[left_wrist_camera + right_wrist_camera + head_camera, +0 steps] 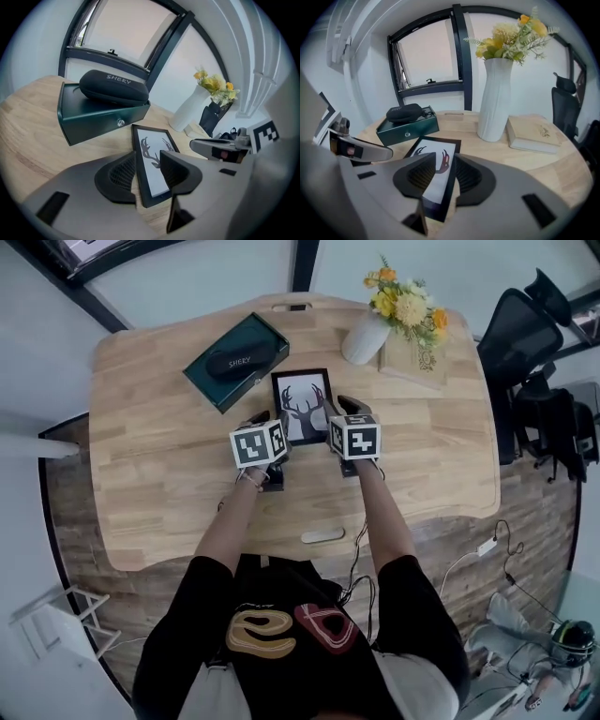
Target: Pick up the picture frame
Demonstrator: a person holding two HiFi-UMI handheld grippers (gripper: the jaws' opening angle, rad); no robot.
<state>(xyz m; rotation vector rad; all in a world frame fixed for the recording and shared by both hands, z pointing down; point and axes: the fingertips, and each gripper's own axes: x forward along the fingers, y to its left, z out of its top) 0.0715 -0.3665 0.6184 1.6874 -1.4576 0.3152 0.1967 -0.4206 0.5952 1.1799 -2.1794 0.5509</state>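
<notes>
I am looking down on a big wooden table. At the back of it are a green box with a black case on top, a white vase with yellow flowers, and a pale book. The picture frame, black with a deer on it, lies flat in the middle of the table, just in front of the box. I think I am at the step of getting my two grippers onto it. The left gripper has its jaws spread wide, and the frame's left edge sits in the gap, but the pads do not squeeze it yet. The right gripper is spread wide too, with the frame's right edge between its jaws and not yet pinched. Next I should close both sets of jaws on the edges together, then lift both hands evenly so the frame stays flat.
</notes>
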